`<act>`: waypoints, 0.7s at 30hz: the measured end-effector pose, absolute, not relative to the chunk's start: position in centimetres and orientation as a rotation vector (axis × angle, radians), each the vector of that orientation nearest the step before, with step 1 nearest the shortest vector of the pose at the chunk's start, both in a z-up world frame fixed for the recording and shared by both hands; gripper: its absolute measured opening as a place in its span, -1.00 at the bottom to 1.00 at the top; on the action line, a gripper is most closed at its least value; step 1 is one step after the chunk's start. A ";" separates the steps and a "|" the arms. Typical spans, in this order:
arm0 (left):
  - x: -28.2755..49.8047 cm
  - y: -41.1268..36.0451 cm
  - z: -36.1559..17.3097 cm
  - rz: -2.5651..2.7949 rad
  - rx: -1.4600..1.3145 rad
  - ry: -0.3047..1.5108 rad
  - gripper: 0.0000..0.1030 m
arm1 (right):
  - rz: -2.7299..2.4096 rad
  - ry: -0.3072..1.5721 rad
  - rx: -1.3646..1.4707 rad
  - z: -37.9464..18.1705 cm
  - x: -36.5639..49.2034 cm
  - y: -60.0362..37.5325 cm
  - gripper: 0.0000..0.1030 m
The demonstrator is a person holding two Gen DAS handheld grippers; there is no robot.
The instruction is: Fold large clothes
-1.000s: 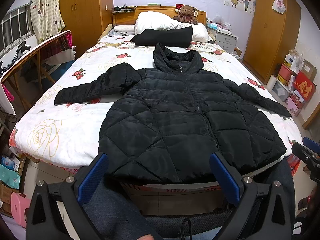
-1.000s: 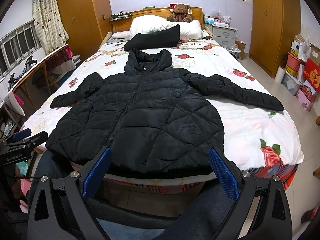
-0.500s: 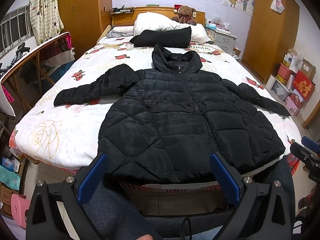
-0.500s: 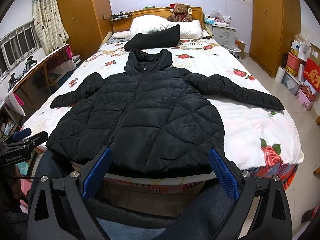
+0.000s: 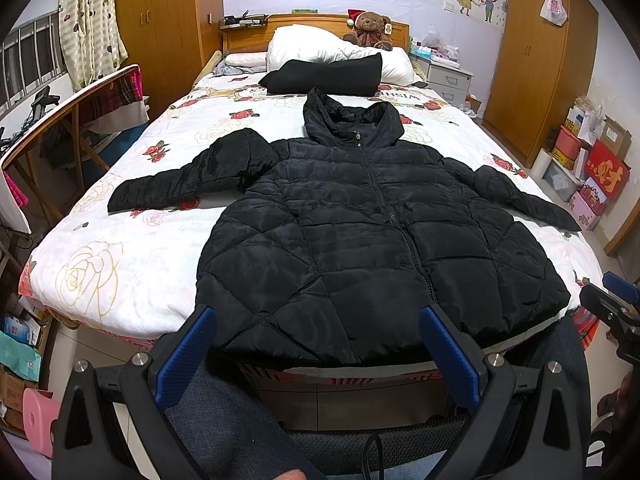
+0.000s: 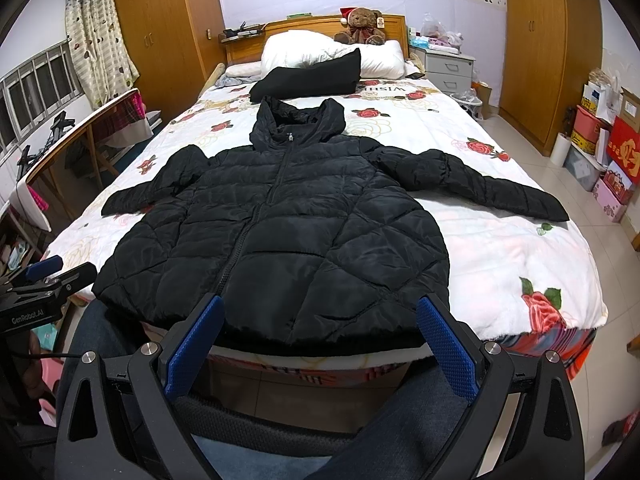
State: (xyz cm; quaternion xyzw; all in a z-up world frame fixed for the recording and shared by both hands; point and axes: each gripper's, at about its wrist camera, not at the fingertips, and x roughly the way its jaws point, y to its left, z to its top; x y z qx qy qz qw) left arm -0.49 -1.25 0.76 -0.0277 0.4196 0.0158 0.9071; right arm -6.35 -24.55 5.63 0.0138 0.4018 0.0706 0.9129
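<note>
A black quilted hooded jacket (image 5: pixel 360 232) lies flat, front up and zipped, on the rose-print bed (image 5: pixel 120 256), both sleeves spread out, hem at the near edge. It also shows in the right wrist view (image 6: pixel 280 236). My left gripper (image 5: pixel 316 320) is open and empty, held off the foot of the bed in front of the hem. My right gripper (image 6: pixel 320 312) is open and empty, likewise in front of the hem. Each gripper shows at the edge of the other's view.
A folded black garment (image 5: pixel 328 76), white pillows (image 5: pixel 320 46) and a teddy bear (image 5: pixel 368 28) sit at the headboard. A wooden table (image 5: pixel 52 120) stands left of the bed. Boxes (image 5: pixel 592 168) and a wardrobe (image 5: pixel 536 64) are on the right. My knees are below the grippers.
None of the objects moved. The left wrist view has shifted very slightly; both grippers stay open in front of the hem.
</note>
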 end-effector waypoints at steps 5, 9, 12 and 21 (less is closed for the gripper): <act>-0.5 -1.2 0.7 0.033 -0.057 0.866 0.99 | 0.146 0.827 0.029 5.7 -6.4 -24.5 0.89; -0.5 -1.2 0.7 0.031 -0.057 0.866 0.99 | 0.146 0.828 0.028 5.7 -6.4 -24.5 0.89; -0.5 -1.2 0.7 0.032 -0.056 0.865 0.99 | 0.145 0.828 0.029 5.7 -6.4 -24.5 0.89; -0.6 -1.3 0.7 0.031 -0.057 0.866 0.99 | 0.148 0.826 0.027 5.5 -6.5 -24.3 0.89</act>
